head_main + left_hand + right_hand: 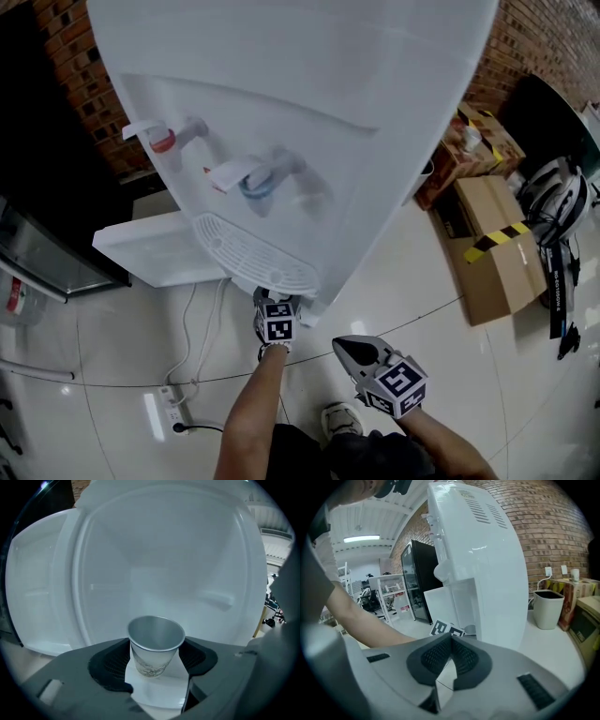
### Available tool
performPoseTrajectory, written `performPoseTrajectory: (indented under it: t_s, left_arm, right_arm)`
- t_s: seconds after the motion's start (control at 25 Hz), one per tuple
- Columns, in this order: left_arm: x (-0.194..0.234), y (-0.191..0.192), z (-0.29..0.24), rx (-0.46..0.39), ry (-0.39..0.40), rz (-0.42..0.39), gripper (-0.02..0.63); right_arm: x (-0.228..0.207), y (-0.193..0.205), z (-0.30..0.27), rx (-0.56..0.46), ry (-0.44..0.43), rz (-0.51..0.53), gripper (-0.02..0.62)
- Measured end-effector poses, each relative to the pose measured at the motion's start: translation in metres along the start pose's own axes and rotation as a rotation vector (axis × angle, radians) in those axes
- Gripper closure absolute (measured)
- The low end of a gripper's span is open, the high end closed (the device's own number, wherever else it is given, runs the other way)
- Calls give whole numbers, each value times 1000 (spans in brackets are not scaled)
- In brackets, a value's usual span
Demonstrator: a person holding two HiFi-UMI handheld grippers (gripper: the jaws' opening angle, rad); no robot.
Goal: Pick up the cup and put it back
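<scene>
Left gripper (153, 662) jaws part-open, pads pressing both sides of a small silvery cup (154, 641), upright, mouth up, empty. Right gripper (450, 641) closed at the tips, nothing in it, hanging beside and behind the left. Just ahead of the cup: the open white lower compartment (178, 573) of the water dispenser (309, 84), its door (37, 588) swung out to the left, drip tray (253, 253) above the left gripper. Looks like the put-back step: cup in hand, not yet set down. Next move likely needs a level push into the compartment, base flat on the shelf, then opening the jaws without tipping the cup.
</scene>
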State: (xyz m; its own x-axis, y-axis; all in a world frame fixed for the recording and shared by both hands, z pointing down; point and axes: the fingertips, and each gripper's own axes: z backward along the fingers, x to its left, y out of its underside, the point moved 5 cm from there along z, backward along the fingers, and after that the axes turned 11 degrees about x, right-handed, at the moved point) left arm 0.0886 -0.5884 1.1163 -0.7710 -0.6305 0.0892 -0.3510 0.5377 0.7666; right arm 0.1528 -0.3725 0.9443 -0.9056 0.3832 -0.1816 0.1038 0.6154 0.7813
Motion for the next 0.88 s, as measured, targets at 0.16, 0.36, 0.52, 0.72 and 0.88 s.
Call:
performPoseTrajectory:
  t_s: [0.16,0.36,0.52,0.72,0.88]
  left_arm:
    - [-2,0,-9,10,0,-14,275]
    - [1,8,-16,45,18,0,230]
    - [-1,21,-17,61,57,6,124]
    - [0,38,23,47,76,64,100]
    - [14,48,78,48,69,185,97]
  right_arm:
    - [0,3,-1,1,5,-1,584]
    - [-5,1,-2,-9,13,-16,584]
    - [-6,-3,-5,-16,5,-20,584]
    - [1,-7,-14,-22,-8,-32,584]
    - [11,-16,-14,42,-6,-1,584]
